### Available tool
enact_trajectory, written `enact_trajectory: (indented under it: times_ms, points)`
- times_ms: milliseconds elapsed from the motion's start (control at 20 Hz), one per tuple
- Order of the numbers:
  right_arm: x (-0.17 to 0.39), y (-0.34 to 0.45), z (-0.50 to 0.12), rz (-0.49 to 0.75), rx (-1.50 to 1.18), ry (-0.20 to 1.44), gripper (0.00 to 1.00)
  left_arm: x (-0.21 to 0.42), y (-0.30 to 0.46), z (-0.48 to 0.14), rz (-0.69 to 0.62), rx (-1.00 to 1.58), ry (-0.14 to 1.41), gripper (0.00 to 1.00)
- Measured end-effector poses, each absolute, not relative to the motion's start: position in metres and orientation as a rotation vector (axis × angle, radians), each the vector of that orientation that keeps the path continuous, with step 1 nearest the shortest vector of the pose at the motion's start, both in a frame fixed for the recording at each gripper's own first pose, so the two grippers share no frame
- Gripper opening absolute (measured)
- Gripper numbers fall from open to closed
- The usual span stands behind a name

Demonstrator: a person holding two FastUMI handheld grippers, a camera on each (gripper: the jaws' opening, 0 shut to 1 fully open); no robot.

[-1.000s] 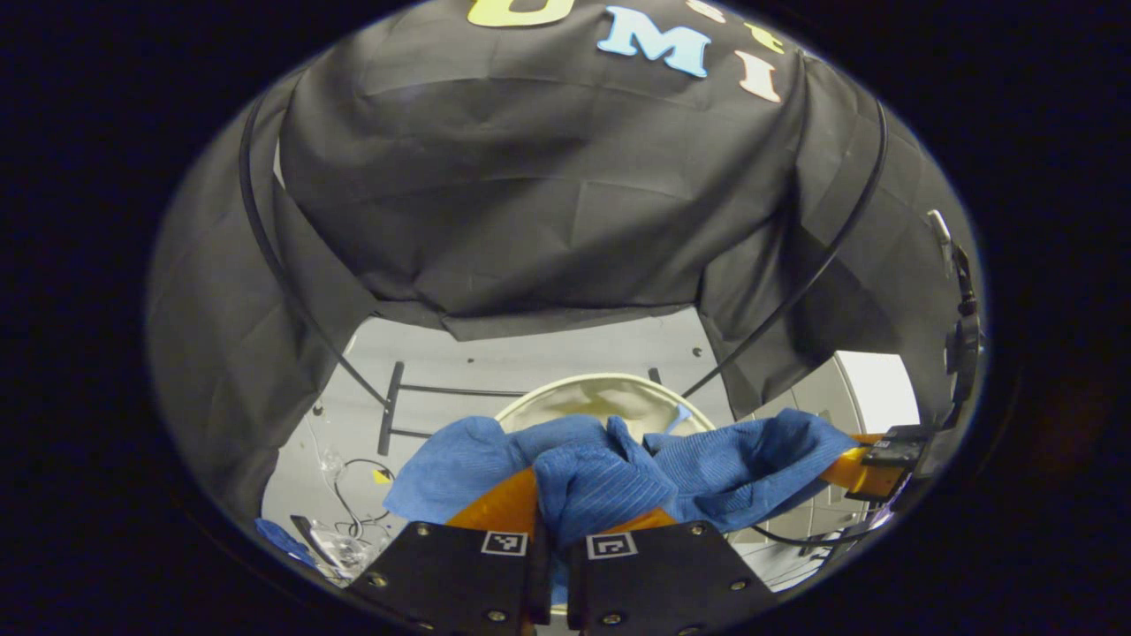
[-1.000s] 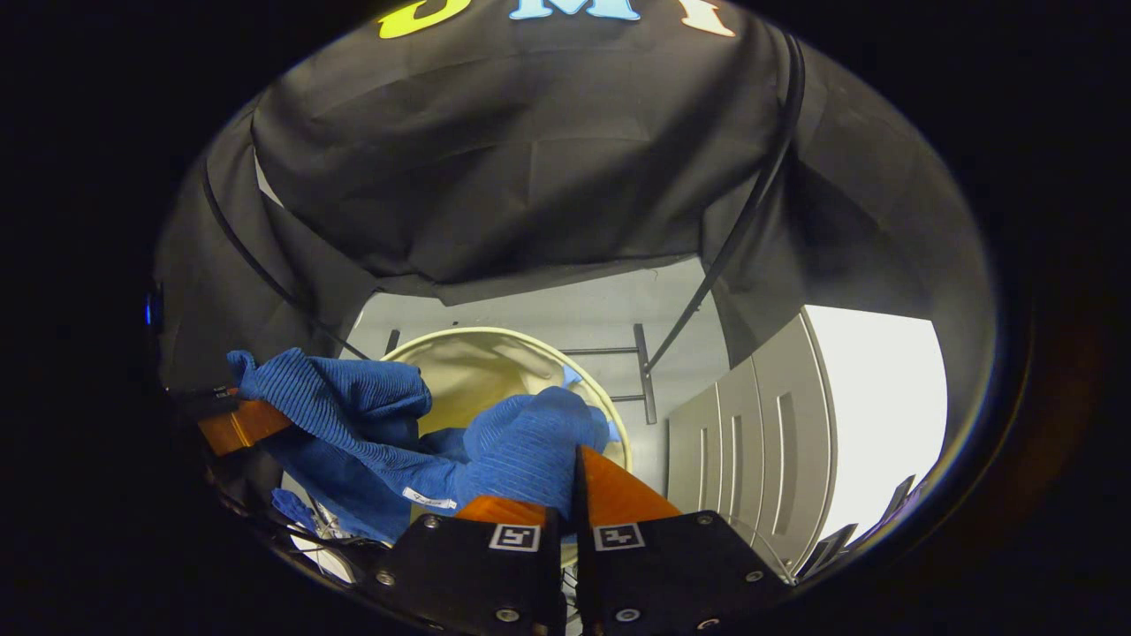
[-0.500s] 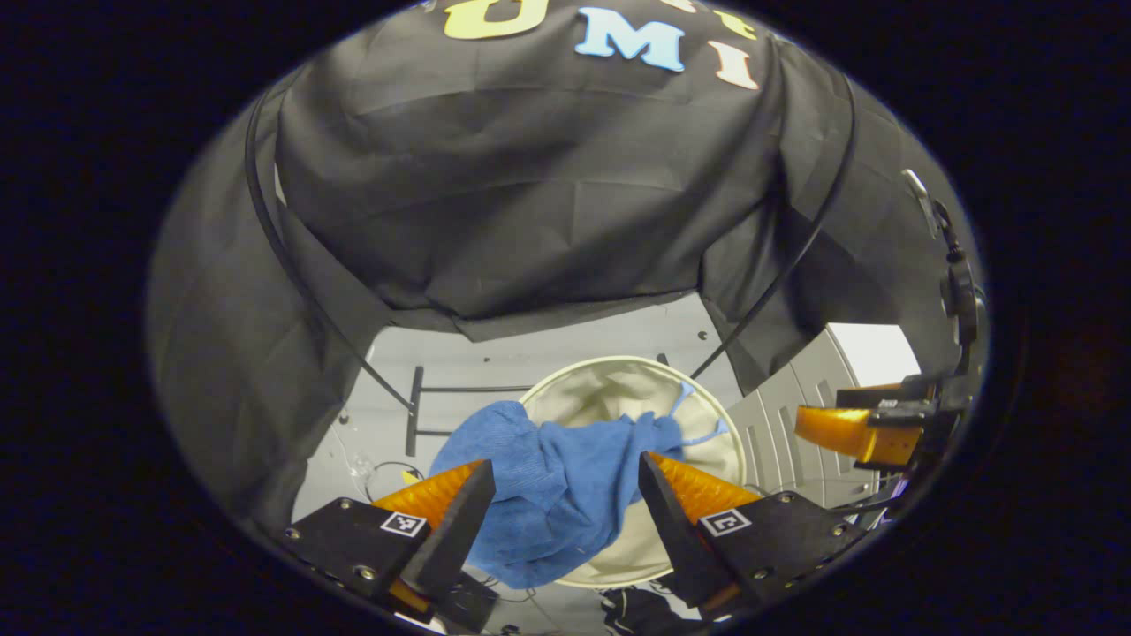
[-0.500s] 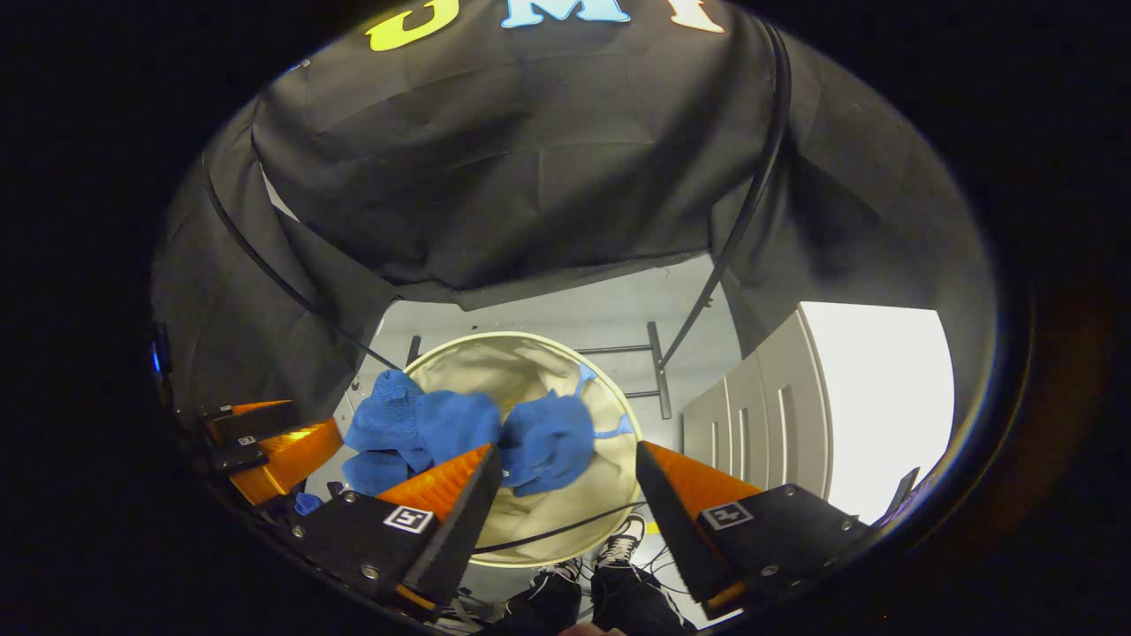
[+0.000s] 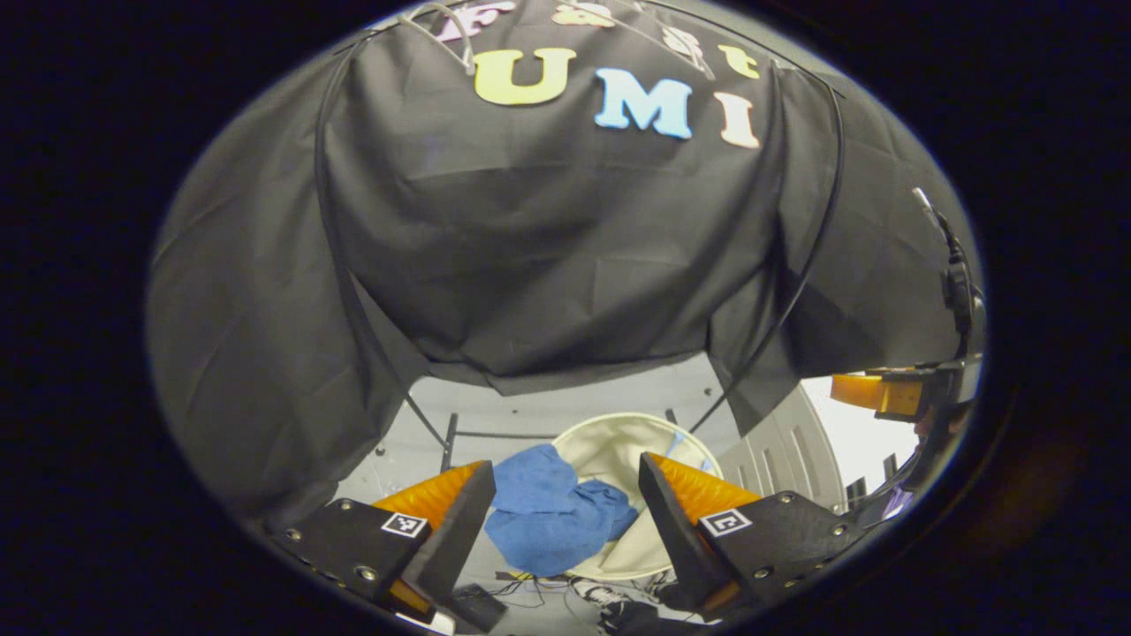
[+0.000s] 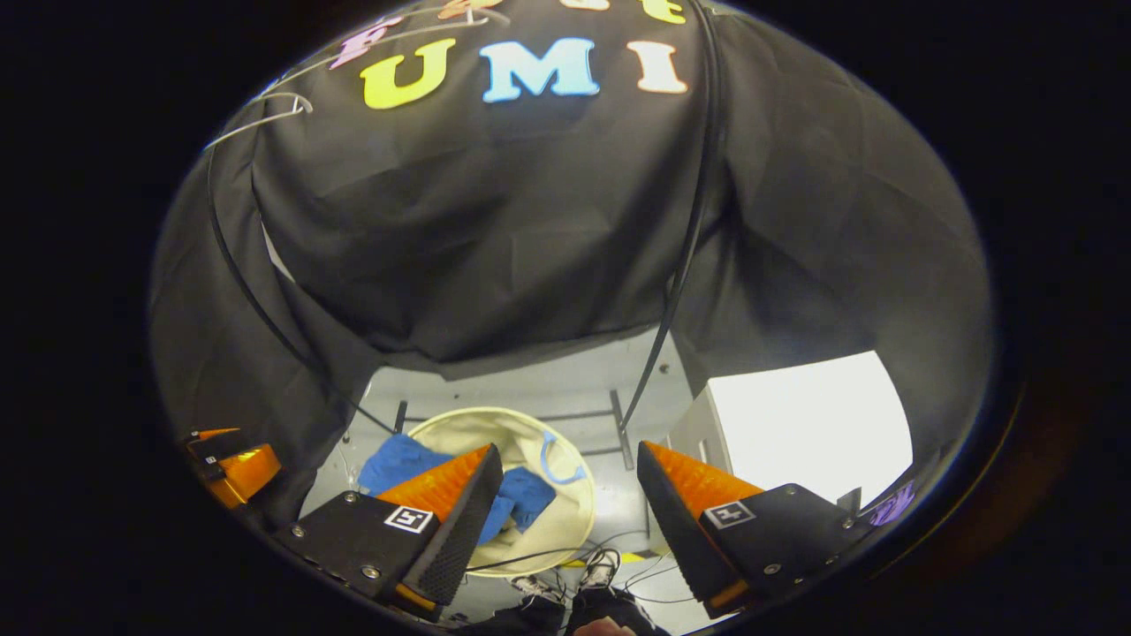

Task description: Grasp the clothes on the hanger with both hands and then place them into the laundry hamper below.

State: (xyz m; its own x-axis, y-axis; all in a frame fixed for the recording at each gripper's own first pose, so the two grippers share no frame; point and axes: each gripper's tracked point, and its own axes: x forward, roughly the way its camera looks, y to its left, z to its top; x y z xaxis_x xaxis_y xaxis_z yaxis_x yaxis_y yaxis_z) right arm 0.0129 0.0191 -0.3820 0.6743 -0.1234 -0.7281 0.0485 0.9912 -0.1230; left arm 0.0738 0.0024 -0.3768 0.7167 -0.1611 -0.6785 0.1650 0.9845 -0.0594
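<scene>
Both gripper views look steeply down from above, sharing the hamper [image 5: 618, 442] [image 6: 495, 424] well below.

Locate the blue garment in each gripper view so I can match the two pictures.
Left gripper view: the blue garment lies low at centre, between this gripper's open jaws, draped over the hamper's left rim.
Right gripper view: it sits lower left, partly behind a finger, on the same rim.
Shared landmark: the round cream laundry hamper.

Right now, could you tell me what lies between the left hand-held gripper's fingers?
In the left gripper view, the blue garment, draped over the hamper rim below.
</scene>
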Motion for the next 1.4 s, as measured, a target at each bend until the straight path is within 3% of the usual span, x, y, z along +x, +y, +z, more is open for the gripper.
enact_trajectory:
  times_ms: [550,650,950,1050,1400]
  points:
    - [0.003,-0.032,-0.23,-0.138,-0.034,0.492,0.95,0.088,-0.049,-0.181,-0.165,0.095,0.406,0.94]
    - [0.008,-0.035,-0.192,-0.114,-0.052,0.411,0.92,0.078,-0.065,-0.138,-0.147,0.09,0.339,0.94]
    - [0.003,-0.047,-0.048,-0.021,-0.125,0.075,0.94,0.039,-0.101,0.018,-0.098,-0.006,0.052,0.94]
    - [-0.008,-0.055,-0.026,-0.006,-0.112,0.037,0.92,0.026,-0.103,0.062,-0.066,-0.025,-0.031,0.94]
    - [-0.043,-0.096,0.0,-0.075,-0.037,-0.014,0.94,-0.025,-0.092,0.107,-0.053,-0.023,-0.125,0.94]
